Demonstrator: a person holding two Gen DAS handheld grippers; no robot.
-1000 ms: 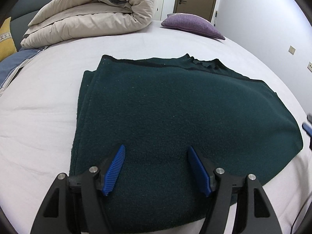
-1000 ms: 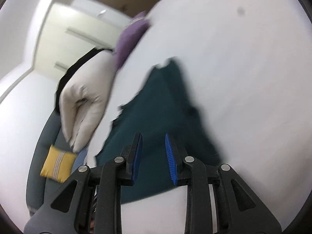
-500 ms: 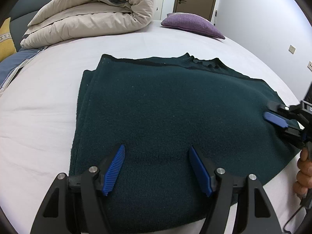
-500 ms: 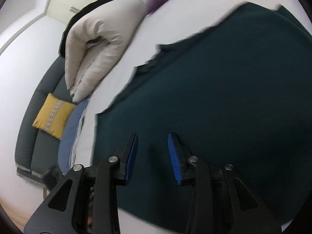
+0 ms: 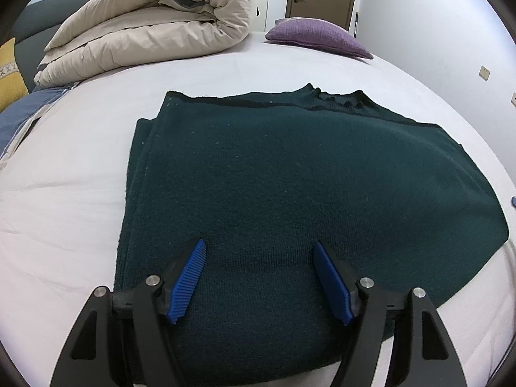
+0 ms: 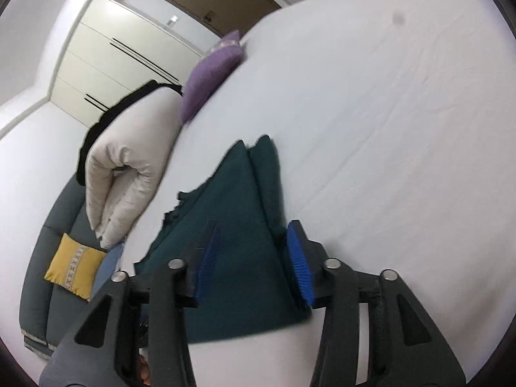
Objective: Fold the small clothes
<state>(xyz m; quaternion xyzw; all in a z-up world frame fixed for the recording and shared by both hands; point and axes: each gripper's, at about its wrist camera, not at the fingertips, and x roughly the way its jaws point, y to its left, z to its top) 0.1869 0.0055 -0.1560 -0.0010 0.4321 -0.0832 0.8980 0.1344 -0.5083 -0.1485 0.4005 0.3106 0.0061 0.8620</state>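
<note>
White sheeting covers the bed (image 5: 80, 200), on which a dark green garment (image 5: 290, 187) is laid flat near the middle, its left side folded over so that a doubled edge is seen along that side and its ribbed neckline is turned toward the far edge. A rolled beige duvet (image 5: 151, 22) is heaped at the far left corner of the bed, and a purple cushion (image 5: 316, 35) is set at the far edge beside it. Beyond the bed's left edge a grey sofa (image 6: 48, 274) with a yellow cushion (image 6: 75, 264) is seen. The left gripper (image 5: 259, 277) is held over the garment's near edge with its jaws spread wide and nothing clamped between them. The right gripper (image 6: 254, 258) is held above the garment's near corner; its jaws have just been opening, and the cloth is seen behind the gap, not pinched by the blue pads (image 6: 300, 264).
</note>
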